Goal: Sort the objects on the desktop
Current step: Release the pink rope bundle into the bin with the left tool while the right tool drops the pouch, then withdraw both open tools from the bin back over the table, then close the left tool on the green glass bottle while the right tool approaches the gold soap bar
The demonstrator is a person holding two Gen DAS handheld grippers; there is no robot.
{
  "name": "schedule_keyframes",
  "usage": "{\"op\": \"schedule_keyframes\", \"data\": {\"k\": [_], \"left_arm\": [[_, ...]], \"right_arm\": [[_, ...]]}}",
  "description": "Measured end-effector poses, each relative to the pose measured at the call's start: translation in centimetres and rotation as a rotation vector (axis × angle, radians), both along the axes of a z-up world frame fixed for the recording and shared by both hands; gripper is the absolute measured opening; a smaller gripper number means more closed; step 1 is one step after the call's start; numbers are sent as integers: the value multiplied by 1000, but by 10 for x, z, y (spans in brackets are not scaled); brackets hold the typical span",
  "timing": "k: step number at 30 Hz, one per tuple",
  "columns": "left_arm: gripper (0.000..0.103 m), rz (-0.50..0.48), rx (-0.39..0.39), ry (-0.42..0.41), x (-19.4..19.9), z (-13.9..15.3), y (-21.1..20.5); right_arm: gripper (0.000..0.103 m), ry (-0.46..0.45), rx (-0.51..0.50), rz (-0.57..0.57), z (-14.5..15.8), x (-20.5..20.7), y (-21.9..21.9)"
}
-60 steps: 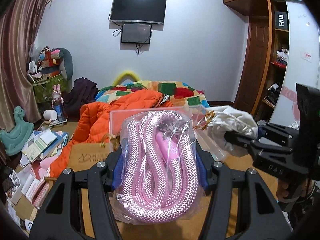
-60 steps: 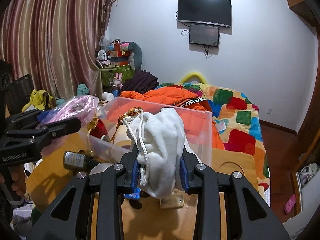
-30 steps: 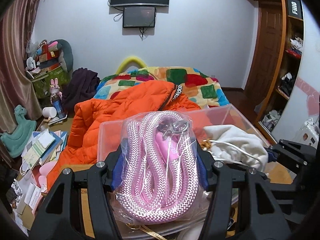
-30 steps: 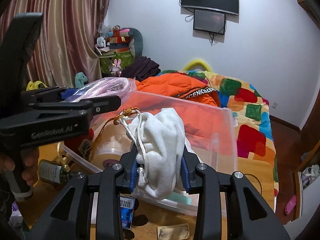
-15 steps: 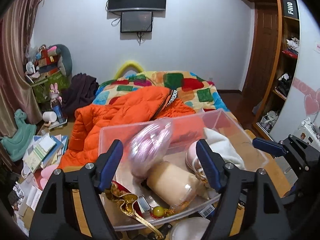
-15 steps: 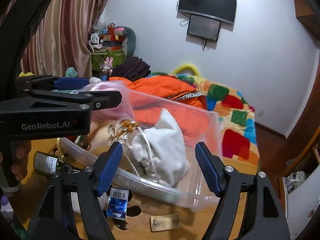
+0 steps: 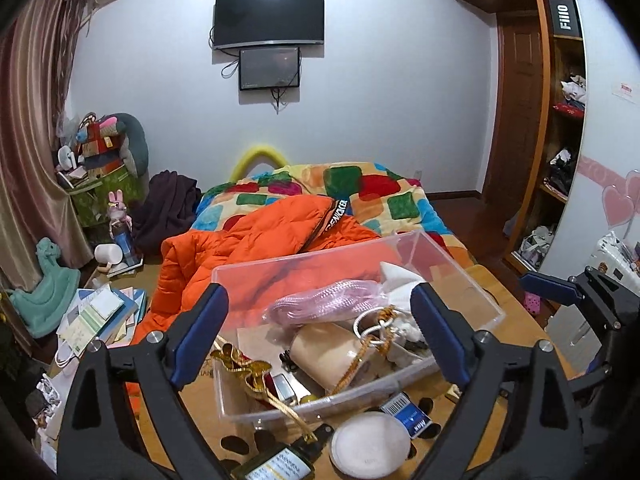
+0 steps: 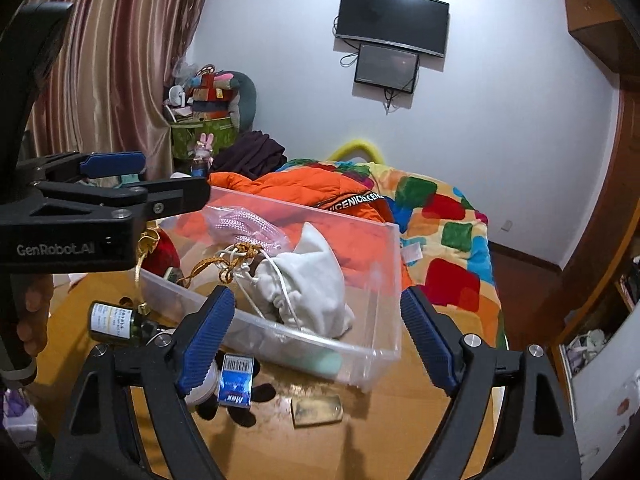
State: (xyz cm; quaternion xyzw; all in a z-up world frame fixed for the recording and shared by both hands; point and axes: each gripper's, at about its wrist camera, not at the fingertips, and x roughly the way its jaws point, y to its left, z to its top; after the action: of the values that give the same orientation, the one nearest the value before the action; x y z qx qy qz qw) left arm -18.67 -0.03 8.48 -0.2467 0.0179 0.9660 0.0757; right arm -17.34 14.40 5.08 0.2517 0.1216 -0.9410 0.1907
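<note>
A clear plastic bin (image 7: 486, 304) (image 8: 384, 344) stands on the wooden table. Inside it lie the bagged pink rope (image 7: 324, 306) (image 8: 244, 224), the white drawstring pouch (image 8: 308, 288) (image 7: 400, 284), a beige roll (image 7: 328, 354) and gold cord (image 7: 244, 364). My left gripper (image 7: 320, 340) is open and empty, above the bin's near side. My right gripper (image 8: 316, 336) is open and empty, above the bin's near wall by the pouch. The left gripper's side also shows at the left of the right wrist view (image 8: 100, 196).
On the table in front of the bin lie a dark labelled bottle (image 8: 116, 322) (image 7: 276, 468), a round white lid (image 7: 370, 446), a blue box (image 8: 236, 380) (image 7: 412, 416) and a small gold bar (image 8: 318, 410). An orange jacket (image 7: 256, 240) and a bed lie beyond.
Both grippers opened. The pink rope dropped from the left and the white pouch from the right into the bin. Both grippers then drew back and up a little.
</note>
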Motion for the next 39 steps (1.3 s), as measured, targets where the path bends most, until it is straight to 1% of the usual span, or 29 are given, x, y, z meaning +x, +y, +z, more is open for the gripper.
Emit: {"op": "schedule_keyframes", "data": {"k": [5, 6, 7, 9, 10, 14, 17, 21, 24, 27, 30, 32, 34, 38, 39], "left_arm": [[97, -22, 23, 7, 16, 2, -6], [98, -27, 31, 9, 19, 2, -8], [98, -28, 36, 10, 21, 2, -10], [98, -14, 38, 9, 24, 1, -16], [98, -7, 41, 7, 26, 0, -19], [98, 14, 49, -16, 32, -10, -31], [98, 26, 49, -46, 35, -25, -39], [98, 39, 60, -105, 38, -48, -50], [98, 50, 68, -135, 42, -65, -57], [98, 50, 95, -171, 44, -80, -63], [98, 42, 111, -190, 48, -90, -66], [98, 33, 112, -193, 49, -94, -64], [98, 18, 104, -195, 50, -99, -61], [98, 14, 87, -223, 45, -109, -55], [98, 14, 86, -230, 43, -111, -54]], "right_arm": [[84, 8, -2, -24, 0, 13, 9], [86, 13, -2, -27, 0, 17, 12], [91, 17, -5, -28, 0, 18, 13], [99, 20, -16, -32, -1, 22, 18], [99, 24, -22, -36, -1, 24, 20], [99, 17, -31, -47, -6, 29, 28], [99, -17, -48, -36, -14, 29, 34], [99, -78, -59, -31, -34, 29, 41], [99, -111, -51, -34, -47, 29, 43], [99, -132, -30, -45, -61, 29, 46], [97, -178, -58, -41, -70, 25, 50], [95, -204, -72, -34, -74, 22, 50], [90, -216, -66, -26, -77, 19, 47], [88, -231, -36, -15, -82, 12, 37], [85, -230, -25, -14, -84, 11, 35]]}}
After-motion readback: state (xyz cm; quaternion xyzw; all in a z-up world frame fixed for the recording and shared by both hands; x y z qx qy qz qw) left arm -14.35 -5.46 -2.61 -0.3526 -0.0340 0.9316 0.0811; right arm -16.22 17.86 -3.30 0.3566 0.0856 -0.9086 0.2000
